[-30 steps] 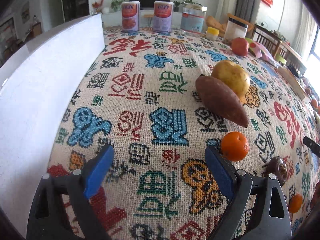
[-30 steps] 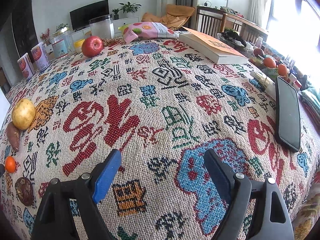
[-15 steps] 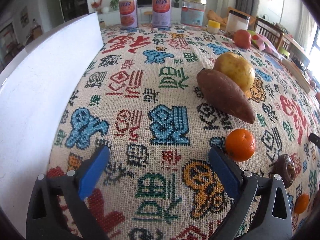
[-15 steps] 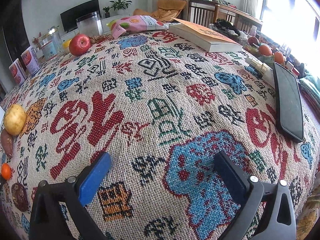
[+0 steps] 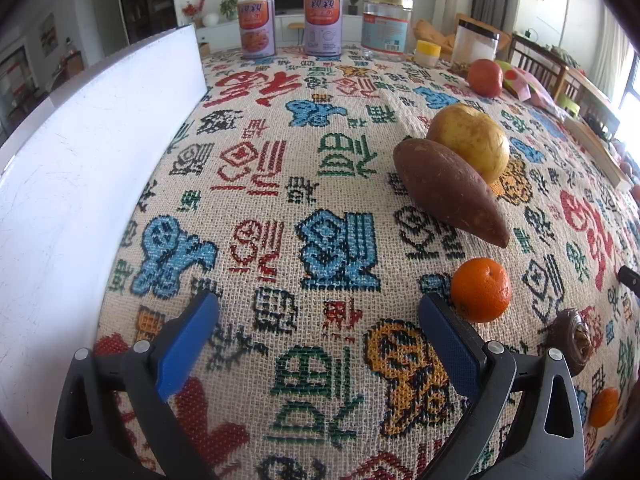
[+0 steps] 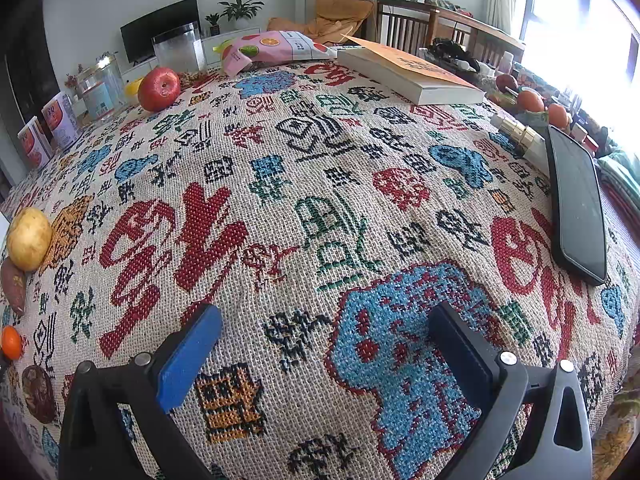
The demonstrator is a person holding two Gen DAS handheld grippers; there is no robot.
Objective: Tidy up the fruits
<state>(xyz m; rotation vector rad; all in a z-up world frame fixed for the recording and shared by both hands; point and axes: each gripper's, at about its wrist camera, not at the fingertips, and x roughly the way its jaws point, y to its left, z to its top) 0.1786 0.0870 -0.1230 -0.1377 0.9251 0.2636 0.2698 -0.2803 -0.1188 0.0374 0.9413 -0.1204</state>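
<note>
On the patterned tablecloth a yellow pear leans on a brown sweet potato. A small orange lies just right of my left gripper's right finger. A dark brown wrinkled fruit and a second small orange lie further right. A red apple sits far back. My left gripper is open and empty. My right gripper is open and empty over the cloth; the pear, sweet potato, orange, brown fruit and apple show at its left.
A white board stands along the left. Two cans, jars and a clear container line the back. A snack bag, a book, a phone and a gold-capped tube lie at the right.
Both grippers have drawn back a little toward me and tilted, so the fruits sit slightly farther up in view. The right gripper's jaws have widened a little. Nothing on the table has moved.
</note>
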